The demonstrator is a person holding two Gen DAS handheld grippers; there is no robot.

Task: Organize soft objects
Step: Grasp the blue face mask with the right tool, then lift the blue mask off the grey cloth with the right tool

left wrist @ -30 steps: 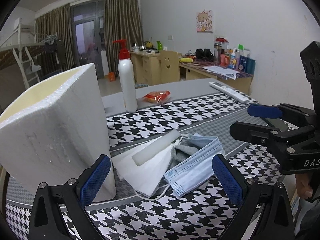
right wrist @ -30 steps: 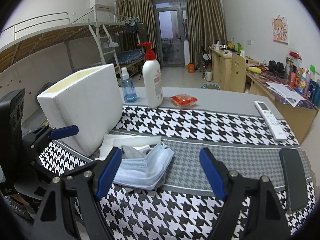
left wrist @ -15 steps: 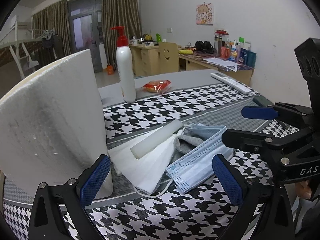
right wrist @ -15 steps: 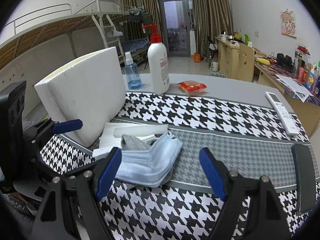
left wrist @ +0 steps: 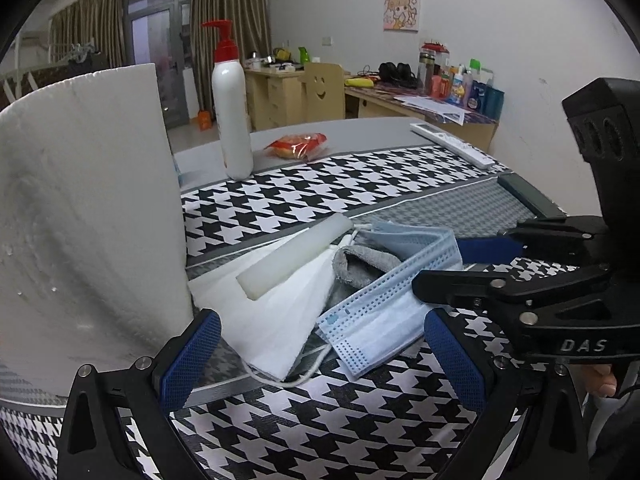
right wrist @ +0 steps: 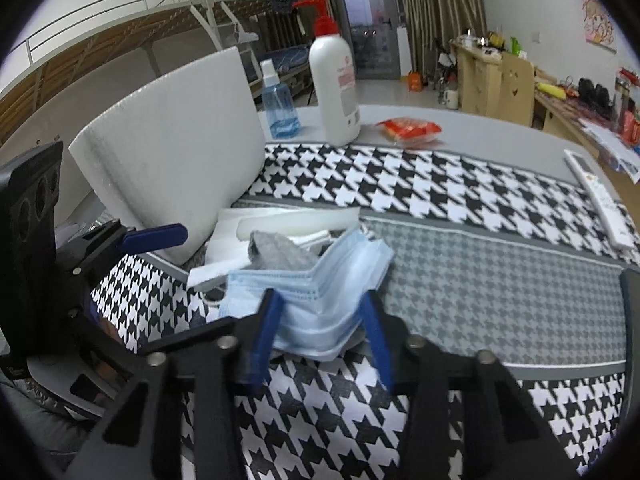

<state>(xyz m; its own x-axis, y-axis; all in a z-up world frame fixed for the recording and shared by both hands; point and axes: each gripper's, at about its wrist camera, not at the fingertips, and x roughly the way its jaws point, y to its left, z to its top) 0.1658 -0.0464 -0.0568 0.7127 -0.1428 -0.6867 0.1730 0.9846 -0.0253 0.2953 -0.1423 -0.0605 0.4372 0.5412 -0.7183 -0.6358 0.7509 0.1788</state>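
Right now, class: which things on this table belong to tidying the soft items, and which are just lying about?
Job:
blue masks
white mask
grey cloth
foam box

Lying about:
pump bottle
spray bottle
red packet
remote

A heap of masks [right wrist: 320, 280], a cloth [right wrist: 276, 250] and a foam stick [right wrist: 296, 222] lies on the table [right wrist: 480, 292], just right of the upright foam box [right wrist: 172, 148]. Behind stand a pump bottle [right wrist: 334, 80] and spray bottle [right wrist: 280, 100]; a snack packet [right wrist: 410, 128] lies right of them. A remote [right wrist: 600, 200] lies far right.
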